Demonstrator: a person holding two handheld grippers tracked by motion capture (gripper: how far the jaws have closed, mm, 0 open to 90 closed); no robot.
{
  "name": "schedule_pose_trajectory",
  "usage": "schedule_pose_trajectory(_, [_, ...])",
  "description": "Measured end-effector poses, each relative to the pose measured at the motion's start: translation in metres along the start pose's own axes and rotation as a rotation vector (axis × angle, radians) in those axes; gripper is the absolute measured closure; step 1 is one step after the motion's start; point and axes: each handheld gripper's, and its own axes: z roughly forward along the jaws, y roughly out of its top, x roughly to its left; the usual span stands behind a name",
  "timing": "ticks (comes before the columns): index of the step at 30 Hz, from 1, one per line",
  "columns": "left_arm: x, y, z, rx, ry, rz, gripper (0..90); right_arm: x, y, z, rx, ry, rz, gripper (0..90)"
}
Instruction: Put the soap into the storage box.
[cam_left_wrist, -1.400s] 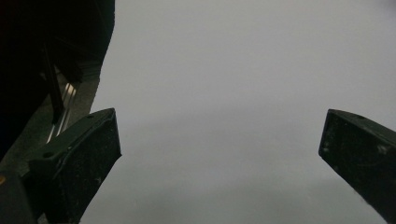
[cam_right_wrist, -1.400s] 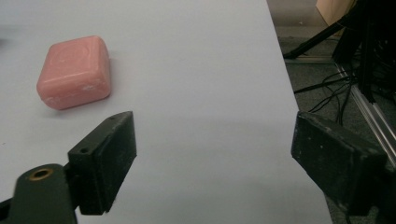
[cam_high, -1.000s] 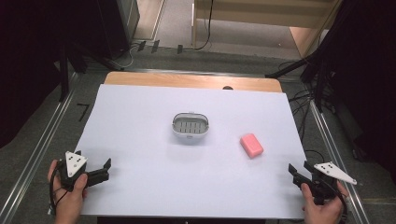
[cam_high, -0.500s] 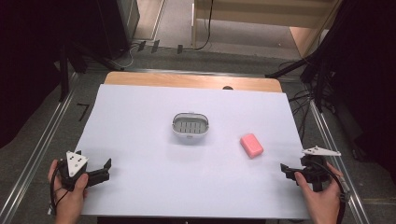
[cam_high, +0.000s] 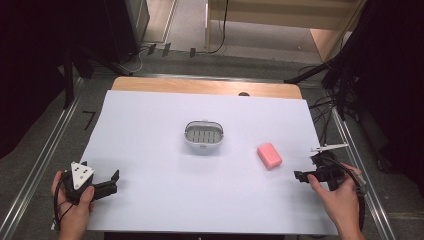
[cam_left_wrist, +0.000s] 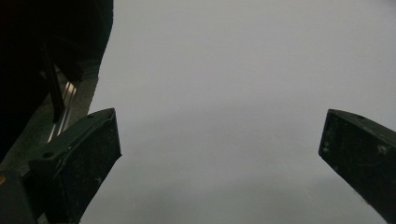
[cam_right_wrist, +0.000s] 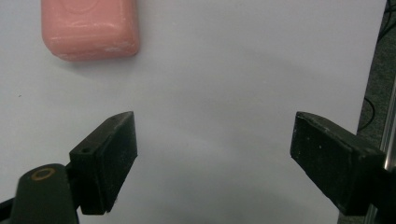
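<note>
Right tongs (cam_high: 303, 175) gape empty, aimed at pink soap (cam_high: 269, 155) toward 10 o'clock, probably for pickup; left tongs (cam_high: 112, 181) spread, empty, idle on counter (cam_high: 150, 130).

Two black two-jaw grippers: the left gripper (cam_high: 107, 181) carries a grey three-cornered plate with dark screws, the right gripper (cam_high: 303, 175) a thin plate; black cables trail from both.

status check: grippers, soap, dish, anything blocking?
Left hand-held gripper open, empty, near-left corner. Right hand-held gripper open, empty, just short of the pink soap. Soap on the sheet, apart from the soap dish. Nothing between gripper and soap.
</note>
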Motion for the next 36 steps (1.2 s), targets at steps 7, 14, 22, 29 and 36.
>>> schedule_pose_trajectory(7, [0.0, 0.0, 0.0, -0.001, 0.0, 0.0, 0.0, 0.004, 0.015, 0.004, 0.058, -0.002, -0.029, 14.3])
schedule_pose_trajectory(14, [0.0, 0.0, 0.0, -0.002, 0.0, 0.0, 0.0, 0.009, 0.027, 0.009, 0.104, -0.003, -0.037, 13.4])
schedule_pose_trajectory(22, [0.0, 0.0, 0.0, -0.004, -0.001, 0.0, 0.0, 0.017, 0.04, 0.015, 0.125, 0.019, -0.046, 13.4])
schedule_pose_trajectory(29, [0.0, 0.0, 0.0, -0.003, -0.001, 0.0, 0.0, 0.023, 0.05, 0.014, 0.123, 0.039, -0.043, 13.5])
schedule_pose_trajectory(36, [0.0, 0.0, 0.0, -0.001, -0.001, 0.0, 0.0, 0.033, 0.061, 0.019, 0.126, 0.057, -0.024, 14.0])
